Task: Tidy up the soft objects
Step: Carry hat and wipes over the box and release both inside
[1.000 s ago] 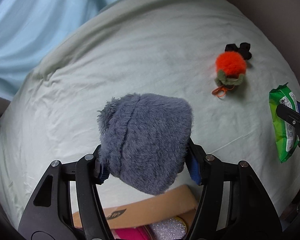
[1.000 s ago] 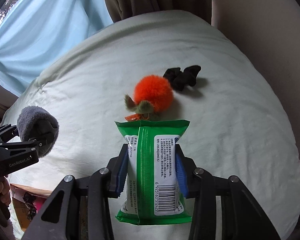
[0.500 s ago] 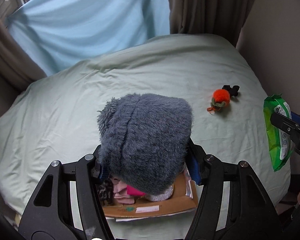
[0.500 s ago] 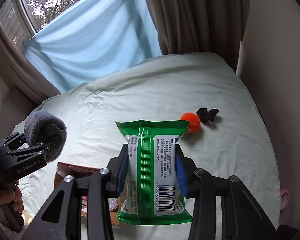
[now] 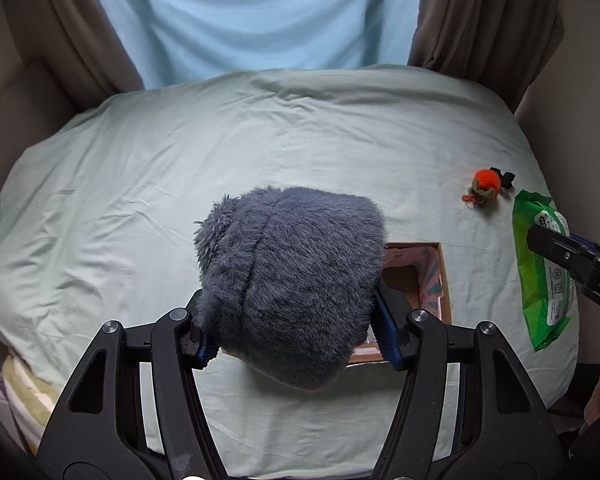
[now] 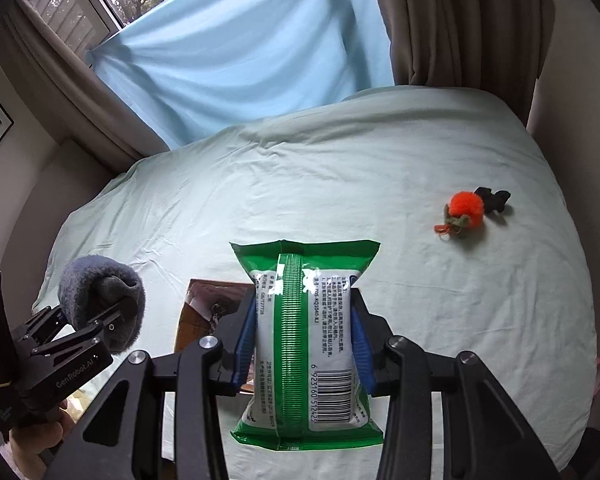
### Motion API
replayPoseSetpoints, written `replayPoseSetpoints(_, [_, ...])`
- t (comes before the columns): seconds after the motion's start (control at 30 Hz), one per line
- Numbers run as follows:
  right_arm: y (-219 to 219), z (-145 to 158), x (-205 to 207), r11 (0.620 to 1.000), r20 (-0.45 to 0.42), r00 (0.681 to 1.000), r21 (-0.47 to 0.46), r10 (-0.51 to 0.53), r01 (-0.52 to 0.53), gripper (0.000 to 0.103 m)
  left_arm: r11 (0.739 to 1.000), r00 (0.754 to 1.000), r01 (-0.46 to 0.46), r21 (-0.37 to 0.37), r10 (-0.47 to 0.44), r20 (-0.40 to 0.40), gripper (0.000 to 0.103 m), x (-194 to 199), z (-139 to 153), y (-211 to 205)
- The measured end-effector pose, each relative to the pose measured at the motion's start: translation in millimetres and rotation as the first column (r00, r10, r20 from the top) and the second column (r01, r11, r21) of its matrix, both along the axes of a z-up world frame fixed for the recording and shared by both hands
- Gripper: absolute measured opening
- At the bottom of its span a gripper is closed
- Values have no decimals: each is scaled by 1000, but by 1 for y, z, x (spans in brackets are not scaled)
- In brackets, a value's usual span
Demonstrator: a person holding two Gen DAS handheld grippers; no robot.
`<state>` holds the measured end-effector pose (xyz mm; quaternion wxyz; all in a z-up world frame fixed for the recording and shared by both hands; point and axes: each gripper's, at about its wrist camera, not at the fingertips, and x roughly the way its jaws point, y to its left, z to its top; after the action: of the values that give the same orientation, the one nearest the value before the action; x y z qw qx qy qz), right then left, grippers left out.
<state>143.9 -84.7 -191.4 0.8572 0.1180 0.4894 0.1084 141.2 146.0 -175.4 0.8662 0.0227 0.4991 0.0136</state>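
My left gripper [image 5: 296, 340] is shut on a fuzzy grey plush [image 5: 288, 280], held high above the bed; the same plush [image 6: 100, 304] shows at the left of the right wrist view. My right gripper [image 6: 304, 340] is shut on a green and white pack of wipes [image 6: 304, 344], whose edge [image 5: 540, 268] appears at the right of the left wrist view. An open cardboard box [image 5: 424, 280] lies on the bed below, mostly hidden behind the plush and the pack [image 6: 208, 304]. An orange pompom toy [image 6: 464, 208] lies far right on the sheet beside a small black item [image 6: 494, 198].
The bed [image 5: 180, 168] with its pale green sheet fills both views. A light blue cloth [image 6: 236, 52] and brown curtains [image 6: 460, 20] hang behind it. A wall [image 6: 580, 100] runs along the right side. A hand [image 6: 32, 440] grips the left handle.
Both grippers have risen and pulled back from the bed, each keeping its object. The box has come into view below, and the orange toy looks smaller and farther away.
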Motion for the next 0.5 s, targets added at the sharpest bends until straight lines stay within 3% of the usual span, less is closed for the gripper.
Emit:
replayPoseSetpoints(0.27, [58,-40,-2,999,-89,996,-21,-31,30,39,1000,996,11,-27,-14,-92,58,8,-61,45])
replayPoseSetpoints(0.5, [83,-69,12,994,-151,984,-75,-94,83,39,997,981,45,-62,-56,-185,58,31,-111,60])
